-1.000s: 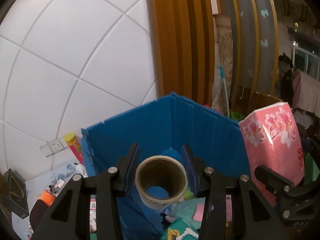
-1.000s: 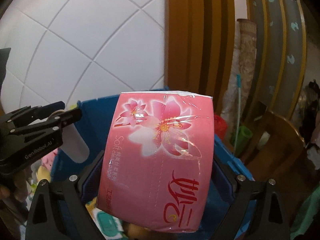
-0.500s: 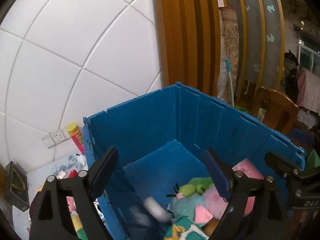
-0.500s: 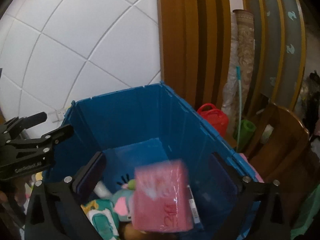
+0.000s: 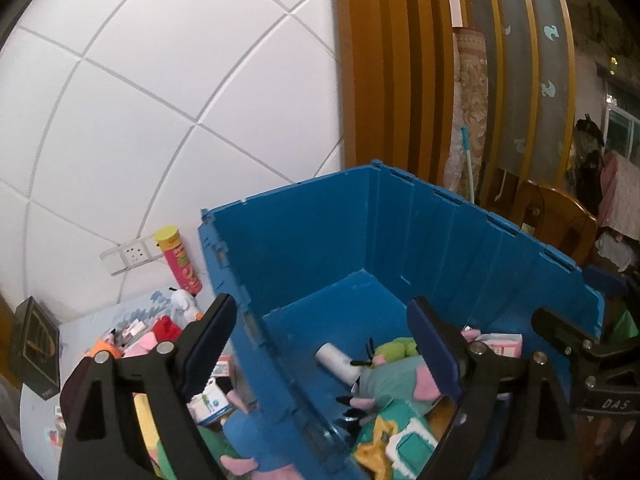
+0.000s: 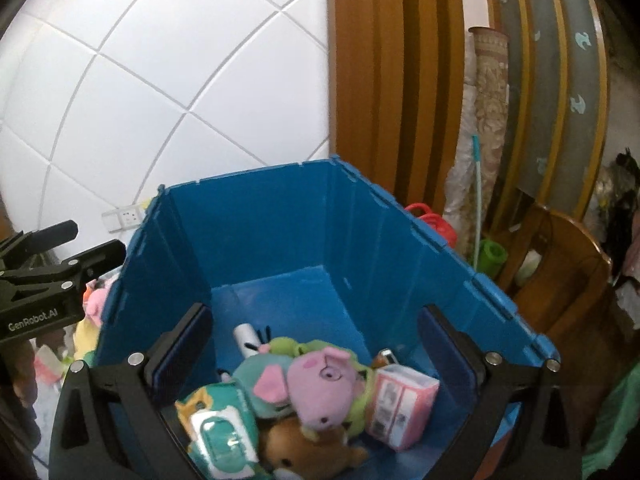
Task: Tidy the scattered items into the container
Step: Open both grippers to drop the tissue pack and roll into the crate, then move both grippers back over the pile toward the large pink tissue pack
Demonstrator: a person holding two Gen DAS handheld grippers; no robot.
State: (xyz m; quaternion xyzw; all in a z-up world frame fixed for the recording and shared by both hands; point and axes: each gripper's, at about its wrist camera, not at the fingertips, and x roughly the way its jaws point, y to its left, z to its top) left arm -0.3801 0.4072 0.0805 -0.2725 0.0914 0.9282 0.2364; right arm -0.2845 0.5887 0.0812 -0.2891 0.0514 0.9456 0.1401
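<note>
1. Since a second ago, the tape roll and the pink tissue pack (image 6: 400, 404) have been let go; the pack is now lying in the blue crate (image 6: 280, 220) beside the plush toys (image 6: 320, 376).
2. The left gripper (image 5: 320, 344) and right gripper (image 6: 316, 344) are both spread wide, nothing held.
3. Plenty of clutter (image 5: 160, 332) is left outside on the left, so more trips are probably needed.

A white tiled wall (image 5: 168, 92) fills the view above and left of the jaws, with a socket (image 5: 127, 255) low on it. Right of that stands brown wood panelling (image 6: 384, 80). Further right, a rolled rug (image 6: 490, 120) leans upright, a blue-handled pole (image 6: 477, 196) before it, a wooden chair (image 6: 568, 264) below.
</note>
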